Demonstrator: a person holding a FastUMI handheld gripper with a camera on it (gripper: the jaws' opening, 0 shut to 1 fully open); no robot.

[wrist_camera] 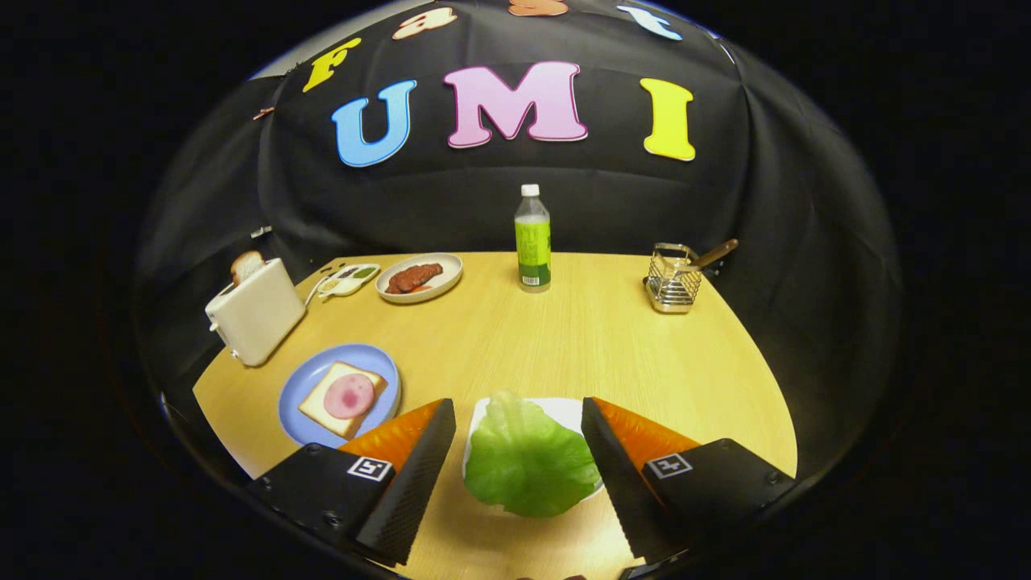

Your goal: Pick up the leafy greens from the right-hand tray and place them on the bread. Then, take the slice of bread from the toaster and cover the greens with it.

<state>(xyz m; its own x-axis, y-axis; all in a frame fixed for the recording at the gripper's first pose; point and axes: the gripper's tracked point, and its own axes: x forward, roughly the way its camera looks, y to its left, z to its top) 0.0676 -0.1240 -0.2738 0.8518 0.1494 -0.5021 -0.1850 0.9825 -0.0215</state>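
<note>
In the gripper view, the hand-held gripper has its fingers spread wide apart, gripping nothing. Between them lie the leafy greens on a white tray, the leaf clear of both fingers. The tray sits on a wooden surface. Beyond the left finger is a blue plate carrying a slice of bread topped with a round of ham. Farther back on that side stands a toaster with another bread slice sticking out of its slot. Near the far edge are a sauce dish, a plate of meat, a bottle and a wire holder with a wooden-handled utensil.
</note>
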